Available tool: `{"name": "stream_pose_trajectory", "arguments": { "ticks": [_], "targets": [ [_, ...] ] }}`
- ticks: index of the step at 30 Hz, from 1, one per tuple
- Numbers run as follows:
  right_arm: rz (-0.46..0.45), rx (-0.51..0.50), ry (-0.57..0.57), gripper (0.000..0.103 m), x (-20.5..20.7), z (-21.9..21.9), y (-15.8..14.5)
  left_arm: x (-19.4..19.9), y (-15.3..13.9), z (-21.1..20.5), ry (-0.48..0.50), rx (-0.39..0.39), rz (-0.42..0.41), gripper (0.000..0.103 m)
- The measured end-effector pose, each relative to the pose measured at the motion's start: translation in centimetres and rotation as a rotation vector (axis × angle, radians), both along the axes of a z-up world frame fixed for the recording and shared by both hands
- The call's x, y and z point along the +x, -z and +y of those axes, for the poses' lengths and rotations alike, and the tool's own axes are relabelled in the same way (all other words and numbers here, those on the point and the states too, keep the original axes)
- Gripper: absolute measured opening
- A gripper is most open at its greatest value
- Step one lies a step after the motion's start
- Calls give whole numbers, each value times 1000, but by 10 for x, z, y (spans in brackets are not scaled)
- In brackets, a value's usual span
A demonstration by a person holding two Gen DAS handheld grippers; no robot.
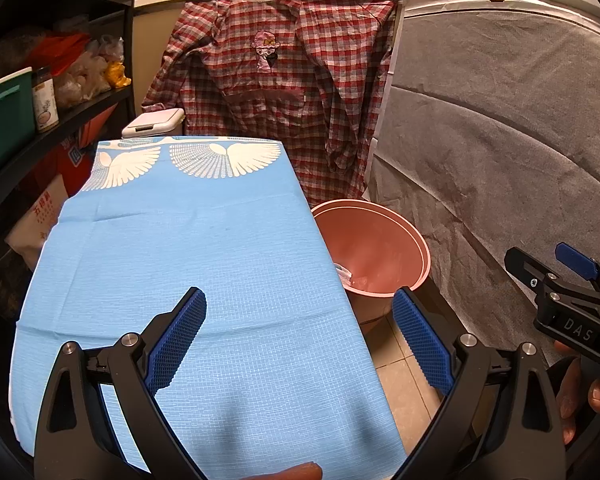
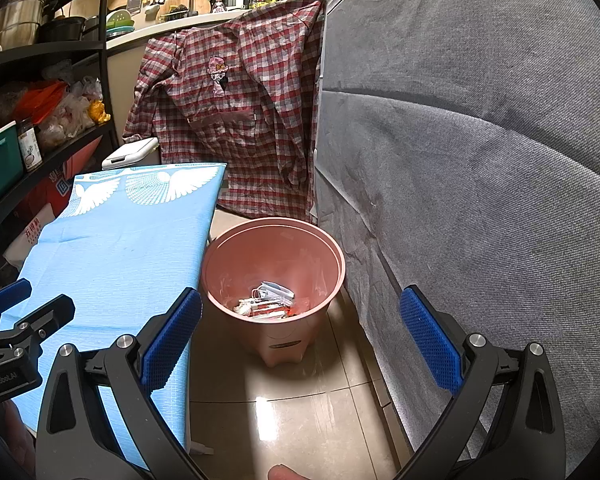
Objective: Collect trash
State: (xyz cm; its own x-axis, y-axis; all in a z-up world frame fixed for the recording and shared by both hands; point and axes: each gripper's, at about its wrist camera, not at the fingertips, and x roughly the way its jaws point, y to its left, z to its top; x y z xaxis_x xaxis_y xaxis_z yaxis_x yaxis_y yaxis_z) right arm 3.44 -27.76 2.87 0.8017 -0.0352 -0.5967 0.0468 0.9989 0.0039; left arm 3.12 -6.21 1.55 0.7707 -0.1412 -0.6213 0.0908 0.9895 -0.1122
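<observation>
so both grippers are spread wide and carry nothing: the left gripper (image 1: 299, 338) hangs over the blue-covered desk (image 1: 204, 264), the right gripper (image 2: 300, 340) over the tiled floor (image 2: 300, 412) facing the pink bin (image 2: 274, 276). the trash (image 2: 270, 300) lies at the bin's bottom, which stands just beside the desk edge, probably so scraps drop in easily; no loose trash shows on the desk

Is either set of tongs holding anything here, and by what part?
Nothing is held. The left tongs and right tongs are both open and empty; the trash lies in the pink bin.
</observation>
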Motion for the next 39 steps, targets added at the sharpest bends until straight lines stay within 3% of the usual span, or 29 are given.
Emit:
{"name": "stream_pose_trajectory", "arguments": {
  "ticks": [11, 26, 33, 39],
  "targets": [
    [-5, 24, -18, 98, 7, -3, 0, 1, -8, 6, -13, -20, -7, 91],
    [13, -47, -143, 98, 28, 72, -2, 2, -41, 78, -145, -121, -45, 95],
    [-6, -50, -184, 98, 34, 105, -2, 5, -43, 100, -183, -114, -57, 95],
    [-4, -46, -133, 98, 31, 95, 0, 3, -37, 94, -146, -72, -65, 94]
  ]
}}
